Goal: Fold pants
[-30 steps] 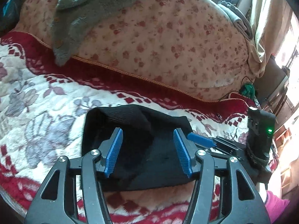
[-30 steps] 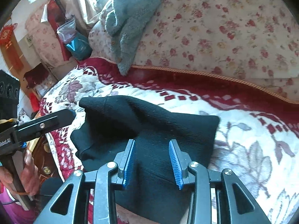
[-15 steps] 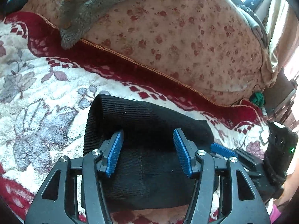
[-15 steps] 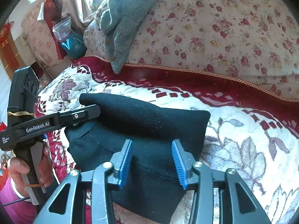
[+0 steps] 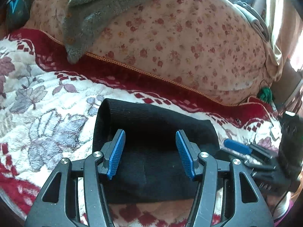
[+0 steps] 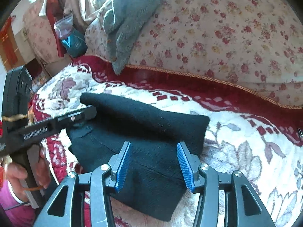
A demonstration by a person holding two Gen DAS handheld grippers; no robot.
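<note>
The black knit pants [image 5: 151, 132] lie folded into a compact bundle on the floral red-and-white blanket [image 5: 47, 104]. My left gripper [image 5: 150, 151] is open and empty, its blue pads spread just above the bundle. My right gripper [image 6: 154, 165] is also open and empty over the near part of the pants [image 6: 144, 132]. In the right wrist view the left gripper's tip [image 6: 90, 112] reaches the bundle's left side. In the left wrist view the right gripper [image 5: 238, 150] lies at the bundle's right edge.
A large floral pillow [image 5: 180, 37] with a grey plush towel [image 5: 98, 13] draped over it rises behind the blanket. A teal bag [image 6: 73, 41] and curtains stand at the far left in the right wrist view. The bed edge is near, at the bottom.
Both grippers have drawn slightly closer over the bundle. The right gripper's jaws have opened wider. The pants lie flatter and more compact than a second ago.
</note>
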